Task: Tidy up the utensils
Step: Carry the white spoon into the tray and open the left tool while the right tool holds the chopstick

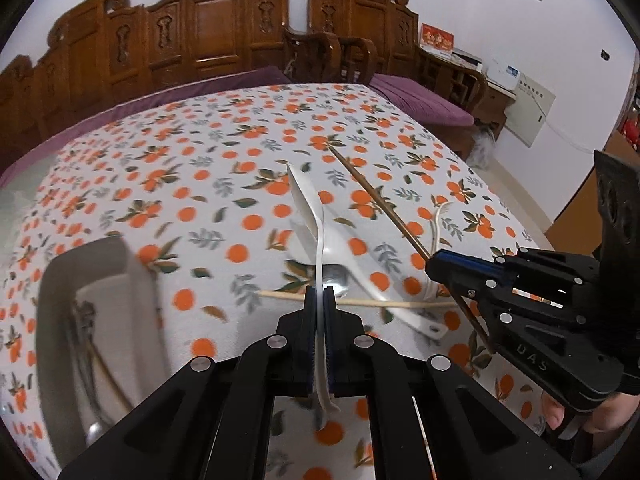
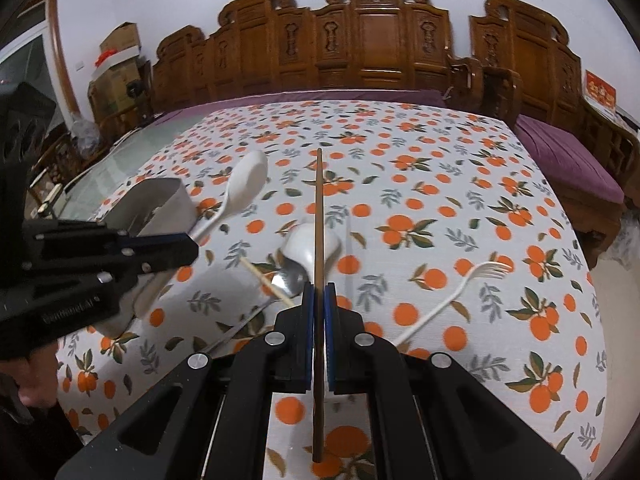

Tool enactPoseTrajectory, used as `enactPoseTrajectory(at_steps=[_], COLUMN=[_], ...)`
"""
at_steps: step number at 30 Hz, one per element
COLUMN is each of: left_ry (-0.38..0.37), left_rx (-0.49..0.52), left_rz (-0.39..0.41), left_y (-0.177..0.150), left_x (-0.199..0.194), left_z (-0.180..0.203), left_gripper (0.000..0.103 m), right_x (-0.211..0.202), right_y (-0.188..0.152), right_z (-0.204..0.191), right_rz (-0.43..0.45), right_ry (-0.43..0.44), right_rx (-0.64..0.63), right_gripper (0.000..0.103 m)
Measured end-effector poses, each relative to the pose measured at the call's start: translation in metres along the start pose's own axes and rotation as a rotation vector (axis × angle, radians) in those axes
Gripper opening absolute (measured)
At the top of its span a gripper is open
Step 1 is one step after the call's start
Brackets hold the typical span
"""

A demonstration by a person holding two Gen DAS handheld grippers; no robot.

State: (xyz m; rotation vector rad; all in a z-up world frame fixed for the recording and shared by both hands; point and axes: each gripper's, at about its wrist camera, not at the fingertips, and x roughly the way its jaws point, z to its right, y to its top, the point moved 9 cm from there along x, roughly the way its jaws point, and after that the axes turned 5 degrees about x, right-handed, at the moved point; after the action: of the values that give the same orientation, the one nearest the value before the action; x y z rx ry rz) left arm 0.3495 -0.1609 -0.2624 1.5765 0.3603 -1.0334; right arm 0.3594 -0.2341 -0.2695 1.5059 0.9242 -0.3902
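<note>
Orange-print worktop [image 1: 240, 152] carried loose utensils. Left hand-held gripper [image 1: 319, 300] clamped a white spoon [image 1: 310, 216]; right hand-held gripper [image 2: 319, 296] clamped a brown chopstick [image 2: 319, 208]. Next move, judged: deposit both in the metal holder [image 1: 60, 280].

The right gripper [image 2: 319, 292] clamps a dark brown wooden chopstick [image 2: 319, 216] above an orange-print tablecloth [image 2: 460, 200], while the left gripper [image 2: 188, 246] lifts a white plastic spoon [image 2: 244, 188] beside a grey metal utensil holder [image 2: 160, 204].
</note>
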Motion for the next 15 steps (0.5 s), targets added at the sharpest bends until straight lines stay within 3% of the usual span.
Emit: enactPoseTrajectory(at_steps=[15], left_ry=[0.065], left_rx=[0.0], left_rz=[0.023], left_y=[-0.018], left_x=[-0.052], left_z=[-0.052], left_gripper=[0.003], right_x=[0.001], right_y=[-0.006], right_z=[-0.058], right_rz=[-0.022], right_ry=[0.06], right_rx=[-0.09], right_gripper=[0.006])
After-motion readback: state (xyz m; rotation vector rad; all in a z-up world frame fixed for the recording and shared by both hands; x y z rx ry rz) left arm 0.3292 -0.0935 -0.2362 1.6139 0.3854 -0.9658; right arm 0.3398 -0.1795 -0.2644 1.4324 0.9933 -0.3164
